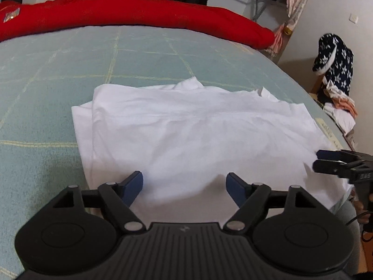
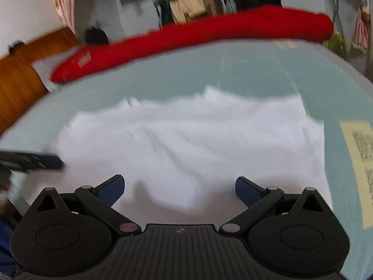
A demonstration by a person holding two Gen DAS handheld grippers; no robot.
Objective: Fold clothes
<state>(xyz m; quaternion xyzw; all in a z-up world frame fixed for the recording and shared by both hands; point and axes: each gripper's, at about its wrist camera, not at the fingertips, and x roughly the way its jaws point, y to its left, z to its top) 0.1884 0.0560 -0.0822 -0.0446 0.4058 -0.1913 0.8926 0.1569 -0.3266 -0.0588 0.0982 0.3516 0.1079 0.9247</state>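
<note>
Hovering both tongs, left tongs [image 1: 185, 183] and right tongs [image 2: 179, 186], jaws apart and gripping nothing, over the near hem of the white shirt [image 1: 198, 128] lying crosswise on the bed [image 1: 46, 81]; right view's blurring, contact probably none.

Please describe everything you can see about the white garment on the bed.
The white garment looks like thin, soft cotton. It lies flat on the light green checked bedcover, partly folded: one layer sits on another, and the lower layer sticks out at one side. Its surface has light wrinkles and its far edge is uneven. Its near edge reaches the edge of the bed. Neither open gripper holds it.
</note>
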